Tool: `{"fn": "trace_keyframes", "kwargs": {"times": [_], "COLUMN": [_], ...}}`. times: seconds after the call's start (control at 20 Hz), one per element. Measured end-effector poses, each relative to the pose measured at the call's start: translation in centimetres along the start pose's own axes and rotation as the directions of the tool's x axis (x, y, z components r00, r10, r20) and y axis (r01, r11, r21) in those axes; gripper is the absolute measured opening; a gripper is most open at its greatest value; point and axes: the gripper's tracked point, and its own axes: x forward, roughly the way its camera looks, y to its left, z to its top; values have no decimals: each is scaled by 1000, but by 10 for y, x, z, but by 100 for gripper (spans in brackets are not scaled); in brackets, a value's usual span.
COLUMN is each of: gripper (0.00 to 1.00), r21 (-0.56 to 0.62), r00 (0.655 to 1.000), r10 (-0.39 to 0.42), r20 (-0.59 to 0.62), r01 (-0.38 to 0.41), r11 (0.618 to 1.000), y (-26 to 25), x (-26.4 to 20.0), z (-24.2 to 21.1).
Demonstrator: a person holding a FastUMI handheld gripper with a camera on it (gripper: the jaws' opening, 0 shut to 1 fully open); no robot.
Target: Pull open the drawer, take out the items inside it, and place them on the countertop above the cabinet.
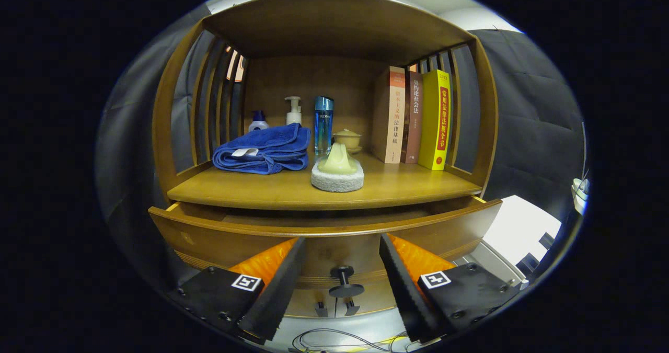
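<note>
Wooden drawer (324, 232) partly pulled out, black knob (342, 280) between wide-spread tongs (342, 253), untouched.

The tongs (342, 282) are seen at the bottom centre of the frame, held level and pointed forward. The two black ridged fingers (277, 285) are spread wide apart, with orange backing behind each pad. Nothing is pressed between them; the gap is left open.
</note>
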Motion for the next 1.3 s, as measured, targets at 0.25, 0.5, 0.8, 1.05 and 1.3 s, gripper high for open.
{"fn": "trace_keyframes", "kwargs": {"times": [0.25, 0.5, 0.8, 1.05, 1.3], "gripper": [95, 94, 94, 94, 94], "r21": [-4, 5, -6, 33, 27], "r00": [1000, 998, 998, 999, 998], "r10": [-10, 4, 26, 28, 50], "r20": [-6, -63, -54, -34, 44], "r01": [10, -4, -26, -27, -51], "r11": [1000, 1000, 1000, 999, 998], "y": [3, 11, 12, 10, 8], "x": [22, 33, 36, 31, 5], "z": [2, -20, -18, -8, 47]}}
